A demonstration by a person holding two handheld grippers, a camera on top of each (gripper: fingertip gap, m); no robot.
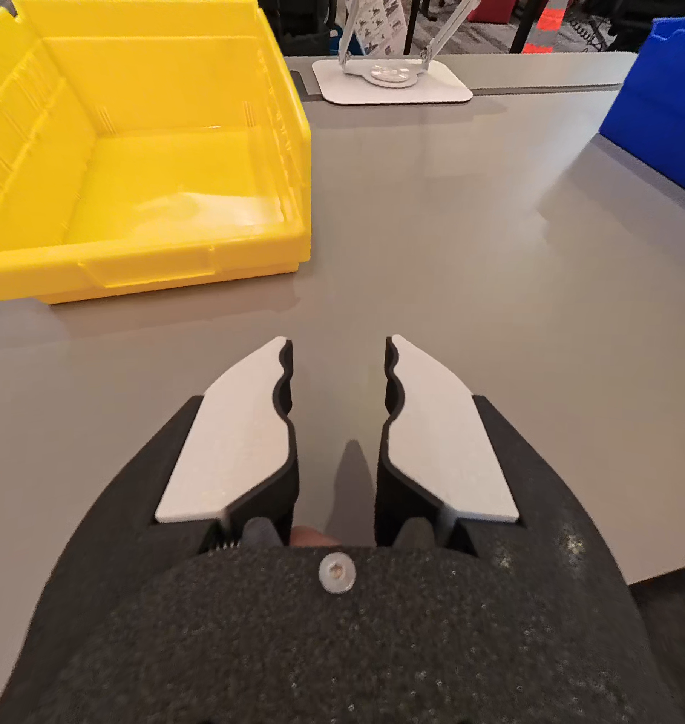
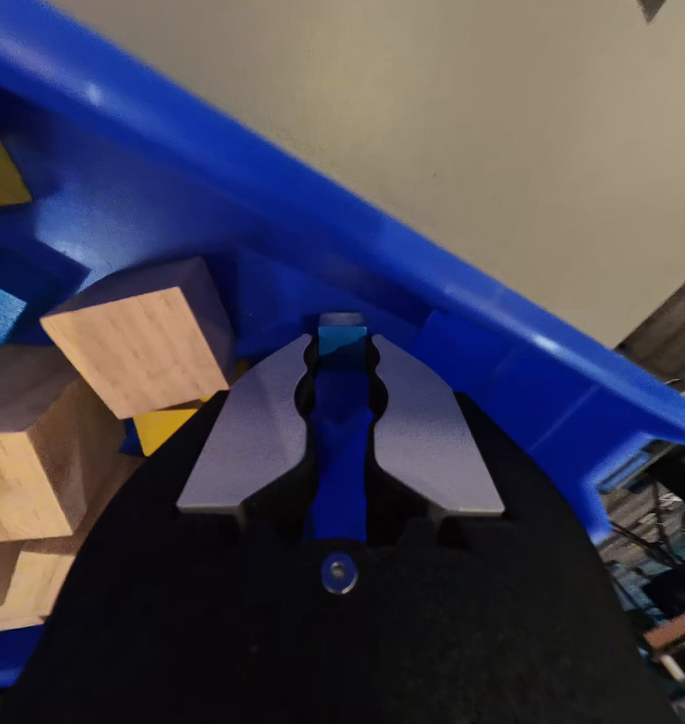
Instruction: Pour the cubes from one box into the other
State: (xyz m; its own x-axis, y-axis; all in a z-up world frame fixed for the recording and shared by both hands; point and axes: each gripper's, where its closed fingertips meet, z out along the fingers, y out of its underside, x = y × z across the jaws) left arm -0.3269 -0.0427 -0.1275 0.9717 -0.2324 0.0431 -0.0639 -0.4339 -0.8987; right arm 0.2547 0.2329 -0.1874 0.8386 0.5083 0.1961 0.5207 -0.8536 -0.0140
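Right tool (image 2: 342,344) is clamping the blue box (image 2: 254,203) wall, box tilting w/ wood cubes (image 2: 137,348) inside. Left tool (image 1: 338,344) is hovering w/ fingers apart over counter (image 1: 470,243), near empty yellow box (image 1: 145,258).

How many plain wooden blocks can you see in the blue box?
3 plain wooden cubes show in the blue box: one left of the right gripper, one below it, one at the lower left edge. More may be hidden.
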